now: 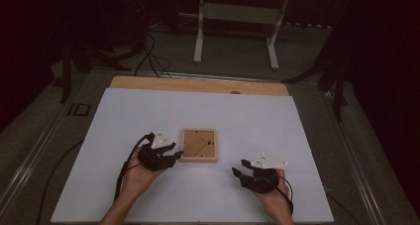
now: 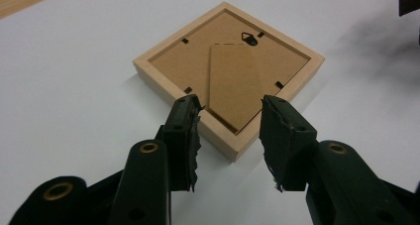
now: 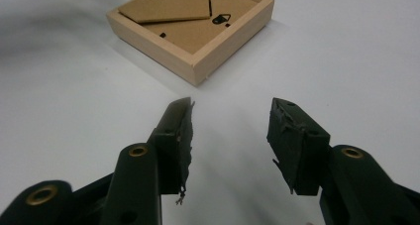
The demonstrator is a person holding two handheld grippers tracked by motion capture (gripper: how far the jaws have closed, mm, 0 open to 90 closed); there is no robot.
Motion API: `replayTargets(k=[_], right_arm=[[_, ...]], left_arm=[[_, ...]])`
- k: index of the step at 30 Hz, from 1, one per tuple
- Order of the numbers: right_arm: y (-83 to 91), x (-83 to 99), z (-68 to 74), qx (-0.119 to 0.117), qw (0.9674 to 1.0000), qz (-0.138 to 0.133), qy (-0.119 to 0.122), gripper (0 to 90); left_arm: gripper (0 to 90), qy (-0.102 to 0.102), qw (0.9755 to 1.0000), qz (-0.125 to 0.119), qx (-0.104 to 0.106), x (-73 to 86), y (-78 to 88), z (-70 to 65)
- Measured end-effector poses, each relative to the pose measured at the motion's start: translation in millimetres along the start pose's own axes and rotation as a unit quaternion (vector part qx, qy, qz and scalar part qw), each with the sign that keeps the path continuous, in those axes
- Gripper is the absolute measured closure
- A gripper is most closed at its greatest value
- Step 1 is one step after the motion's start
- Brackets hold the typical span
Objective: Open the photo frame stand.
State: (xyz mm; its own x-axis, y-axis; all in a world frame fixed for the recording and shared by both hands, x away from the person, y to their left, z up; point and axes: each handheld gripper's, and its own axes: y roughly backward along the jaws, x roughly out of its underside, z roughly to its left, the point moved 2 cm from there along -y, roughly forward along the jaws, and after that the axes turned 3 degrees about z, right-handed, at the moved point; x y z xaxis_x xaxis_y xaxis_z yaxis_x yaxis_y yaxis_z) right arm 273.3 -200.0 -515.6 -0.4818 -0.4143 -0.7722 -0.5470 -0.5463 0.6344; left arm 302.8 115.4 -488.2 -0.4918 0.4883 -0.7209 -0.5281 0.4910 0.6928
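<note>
**Frame face-down, no writing on its back**

The wooden picture frame (image 1: 198, 144) lies mid-worktop (image 1: 148, 111), unlabelled backing up. Left gripper (image 2: 230, 117) fingers straddle its near corner, parted, not pressing. Right gripper (image 3: 230, 117) fingers gape empty, nearby.

Both forearms are bare, with no sleeve in sight. The left gripper (image 1: 174, 155) and the right gripper (image 1: 236, 168) are black, each topped by a pale grey three-cornered plate and trailing a black cable. Up close, their arms carry brass-ringed holes, and the black pads (image 2: 185, 136) look frayed at the edges.
</note>
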Motion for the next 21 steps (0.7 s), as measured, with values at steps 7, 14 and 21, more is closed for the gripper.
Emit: replayTargets(k=[7,14,21], right_arm=[[-1.2,0.2,3.4,0.001,1.0000,-0.002,0.007,51.3],[-1.8,1.1,2.6,-0.001,1.0000,-0.001,0.005,50.7],[-1.0,1.5,2.5,0.001,1.0000,-0.002,0.007,50.9]], left_arm=[[58.6,0.001,0.9999,0.016,0.000,-7.0,-15.6,-1.5],[56.7,-0.007,0.9993,0.035,0.007,-13.9,-33.5,-3.7],[54.5,-0.005,0.9991,0.041,0.006,-16.3,-44.4,-5.7]])
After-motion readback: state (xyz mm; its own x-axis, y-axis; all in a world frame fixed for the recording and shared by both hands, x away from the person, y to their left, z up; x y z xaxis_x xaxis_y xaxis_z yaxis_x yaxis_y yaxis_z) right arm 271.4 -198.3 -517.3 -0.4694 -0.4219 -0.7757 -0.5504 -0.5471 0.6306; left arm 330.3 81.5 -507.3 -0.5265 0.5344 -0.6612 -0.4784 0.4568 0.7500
